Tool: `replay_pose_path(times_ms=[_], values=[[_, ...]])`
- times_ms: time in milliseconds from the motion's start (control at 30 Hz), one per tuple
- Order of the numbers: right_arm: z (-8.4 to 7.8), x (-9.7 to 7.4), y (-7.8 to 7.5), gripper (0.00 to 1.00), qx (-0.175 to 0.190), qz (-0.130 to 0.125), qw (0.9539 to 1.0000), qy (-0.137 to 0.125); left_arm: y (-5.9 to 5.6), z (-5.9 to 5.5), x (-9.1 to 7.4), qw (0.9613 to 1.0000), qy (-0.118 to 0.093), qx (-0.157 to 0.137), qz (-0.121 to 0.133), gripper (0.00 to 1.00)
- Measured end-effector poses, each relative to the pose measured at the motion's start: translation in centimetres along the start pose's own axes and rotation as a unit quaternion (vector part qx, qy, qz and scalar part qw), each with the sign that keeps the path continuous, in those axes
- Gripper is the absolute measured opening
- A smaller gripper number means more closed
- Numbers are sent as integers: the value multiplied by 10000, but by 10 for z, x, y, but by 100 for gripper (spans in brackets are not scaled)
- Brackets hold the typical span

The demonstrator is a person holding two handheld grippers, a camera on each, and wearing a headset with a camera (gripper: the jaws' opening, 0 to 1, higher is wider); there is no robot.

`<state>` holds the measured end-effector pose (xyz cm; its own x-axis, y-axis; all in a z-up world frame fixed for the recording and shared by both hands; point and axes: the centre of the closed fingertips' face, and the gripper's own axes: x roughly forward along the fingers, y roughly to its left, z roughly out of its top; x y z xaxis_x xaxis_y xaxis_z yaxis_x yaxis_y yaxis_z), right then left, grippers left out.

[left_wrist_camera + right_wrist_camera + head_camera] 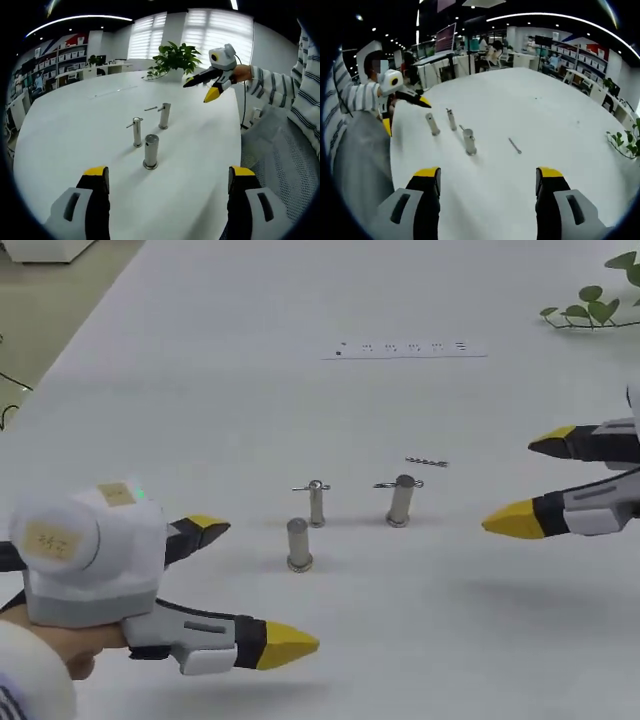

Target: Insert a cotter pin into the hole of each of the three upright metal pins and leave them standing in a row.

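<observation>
Three upright metal pins stand on the white table (200,390). The near pin (299,544) (150,151) (432,124) has no cotter pin through it. The middle pin (316,502) (137,131) and the right pin (401,500) (164,115) (469,141) each carry a cotter pin near the top. A loose cotter pin (427,462) (150,108) (514,145) lies flat behind the right pin. My left gripper (250,585) (167,180) hovers open and empty, near and left of the pins. To their right, my right gripper (525,480) (487,180) is open and empty too.
A printed strip (405,348) lies farther back on the table. A leafy plant (600,305) (172,57) stands at the far right. The table's left edge (70,345) runs diagonally at the upper left. A person's striped sleeve (280,85) holds the right gripper.
</observation>
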<state>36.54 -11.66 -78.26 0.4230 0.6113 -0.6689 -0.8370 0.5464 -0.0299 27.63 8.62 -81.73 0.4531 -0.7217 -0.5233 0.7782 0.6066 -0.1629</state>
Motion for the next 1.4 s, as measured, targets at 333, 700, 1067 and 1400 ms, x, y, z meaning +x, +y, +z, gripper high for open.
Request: replay_pose_path(times_ms=[333, 700, 1067, 1400], values=[[5, 26, -5, 71, -313, 333, 9979, 467, -8, -7, -8, 9997, 24, -229, -52, 99], [12, 58, -22, 58, -640, 597, 9928, 820, -13, -3, -14, 9992, -78, -368, -108, 99], [2, 92, -37, 45, -962, 814, 9830, 1337, -17, 6, -13, 9991, -172, -354, -161, 99], [-13, 109, -42, 45, -1128, 870, 9729, 1820, -14, 16, -11, 9982, -410, -430, -97, 99]])
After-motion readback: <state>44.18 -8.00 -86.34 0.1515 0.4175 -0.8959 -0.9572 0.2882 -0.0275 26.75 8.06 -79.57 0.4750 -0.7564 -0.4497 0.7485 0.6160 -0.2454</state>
